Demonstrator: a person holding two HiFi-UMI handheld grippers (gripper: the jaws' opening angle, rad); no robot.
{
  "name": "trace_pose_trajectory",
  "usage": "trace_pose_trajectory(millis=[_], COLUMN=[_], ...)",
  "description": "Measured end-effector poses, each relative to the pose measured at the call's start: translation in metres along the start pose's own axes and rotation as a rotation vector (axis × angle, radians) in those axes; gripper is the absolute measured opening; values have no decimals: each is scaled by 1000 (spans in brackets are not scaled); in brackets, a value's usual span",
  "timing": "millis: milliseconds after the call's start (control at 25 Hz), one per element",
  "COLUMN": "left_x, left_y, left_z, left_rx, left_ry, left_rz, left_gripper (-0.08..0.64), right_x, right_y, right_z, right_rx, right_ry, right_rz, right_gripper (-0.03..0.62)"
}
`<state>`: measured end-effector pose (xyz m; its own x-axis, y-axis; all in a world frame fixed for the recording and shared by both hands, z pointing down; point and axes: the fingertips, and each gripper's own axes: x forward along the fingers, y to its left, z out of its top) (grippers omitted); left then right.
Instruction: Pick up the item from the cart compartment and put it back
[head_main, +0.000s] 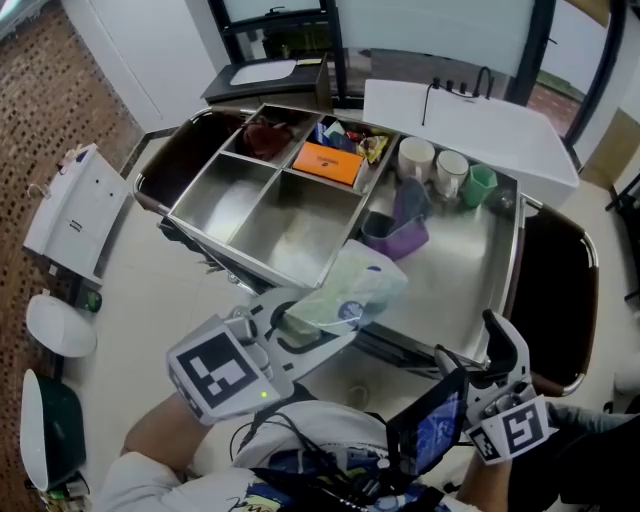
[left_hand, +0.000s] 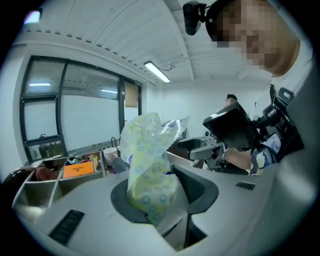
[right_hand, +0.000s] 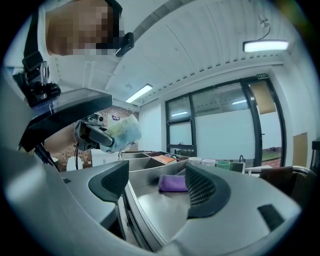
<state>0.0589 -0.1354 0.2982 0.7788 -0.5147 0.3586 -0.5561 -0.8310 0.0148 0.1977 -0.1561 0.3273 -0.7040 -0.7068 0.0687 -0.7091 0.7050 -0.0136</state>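
Left gripper (head_main: 300, 330) pinches a soft pale-green plastic packet (head_main: 352, 288) over the near edge of the steel cart (head_main: 460, 280). Right gripper (head_main: 478, 352) gapes empty. The floppy wrapper might slip out.

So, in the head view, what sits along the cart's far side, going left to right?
Dark red item → orange box → first white cup → second white cup → green cup.
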Motion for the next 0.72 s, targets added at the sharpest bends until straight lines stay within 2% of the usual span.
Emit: trace_pose_trajectory(millis=[120,240,360,480,720], left_x=[-17,-41,-62,-77,-69], left_y=[29,80,142,207,353], left_z=[7,3,-2,-11,-48], left_rx=[-31,-17,-10,-54,-94], left_ry=[-31,-6,21,25,133], left_rz=[65,163,245,304,371], left_gripper=[120,120,120,120,120], right_x=[12,26,38,52,89], right_y=[0,3,7,8,22], right_z=[-1,-1,2,4,14], right_rx=[-36,-71,-71,-80,-67], right_ry=[11,21,14,44,50], right_rz=[-3,-1,-16,-47,-135], right_gripper=[376,376,376,376,376])
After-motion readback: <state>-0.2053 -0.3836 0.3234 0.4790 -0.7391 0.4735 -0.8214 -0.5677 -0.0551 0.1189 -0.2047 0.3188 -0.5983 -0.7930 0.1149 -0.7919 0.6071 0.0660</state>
